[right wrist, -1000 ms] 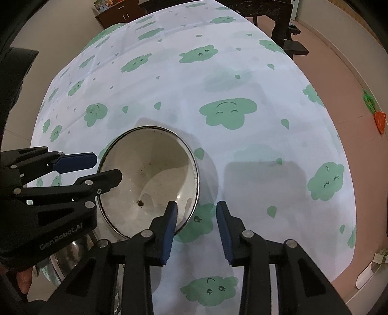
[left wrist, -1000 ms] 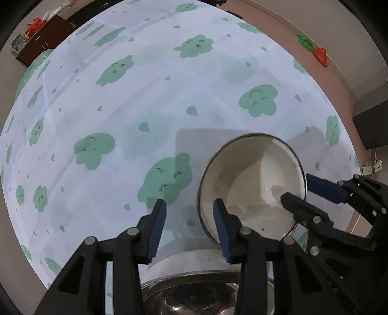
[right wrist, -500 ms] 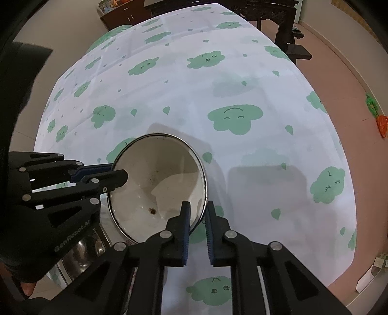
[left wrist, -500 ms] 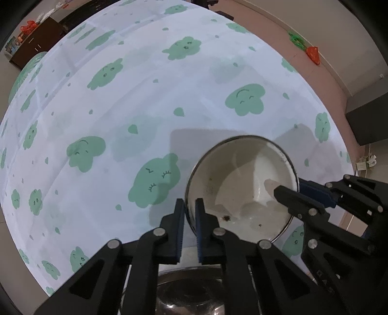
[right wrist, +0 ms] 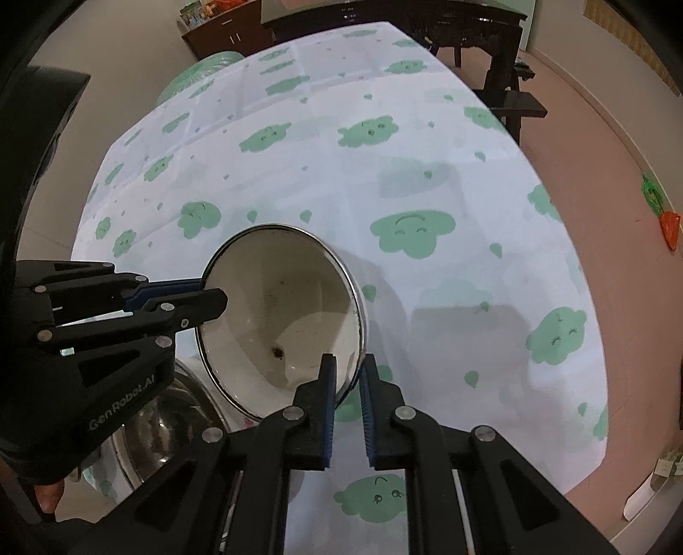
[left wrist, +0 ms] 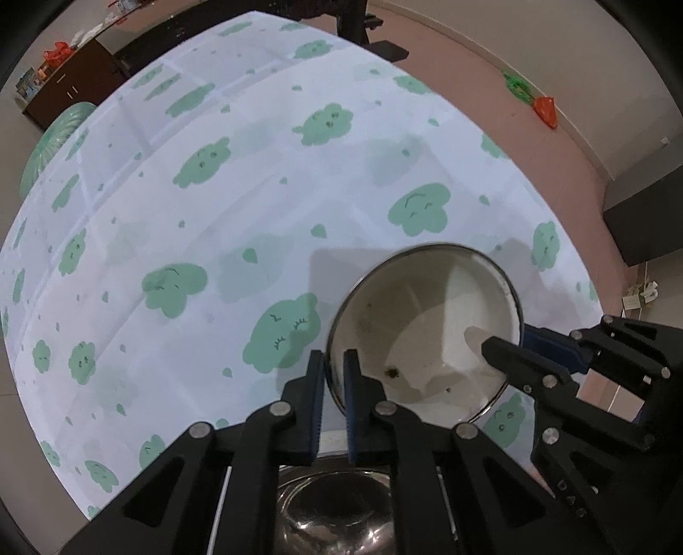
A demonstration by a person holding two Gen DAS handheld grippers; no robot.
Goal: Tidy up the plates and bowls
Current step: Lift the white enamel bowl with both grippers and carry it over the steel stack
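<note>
Two containers are in view, and the biggest thing under them is the tabletop (left wrist: 264, 179), covered with a white cloth printed with green smiling clouds. Beyond its far edge stand dark wooden furniture (right wrist: 469, 25) and a pinkish floor (right wrist: 597, 179) with a small orange and green thing (left wrist: 544, 106) lying near the wall.

At the near edge of the tabletop sits a steel bowl (left wrist: 337, 512); it is shiny, and its inside looks empty, though the gripper bodies hide much of it. In the right wrist view the same steel bowl (right wrist: 170, 427) shows low on the left.

Above it and a little farther out is the white enamel bowl (left wrist: 427, 337) with a dark metal rim. It is tilted, its mouth turned toward the cameras, and it seems to be off the cloth, casting a shadow there. Inside it has only a few brown specks and one small dark crumb (right wrist: 278, 351) near the bottom.

Each gripper grips this bowl by the rim. The left gripper (left wrist: 332, 386) has its jaws clamped on the left side of the rim, one blue pad (left wrist: 351, 397) inside the wall and one outside. The right gripper (right wrist: 346, 395) has its jaws clamped on the opposite side in the same manner.
</note>
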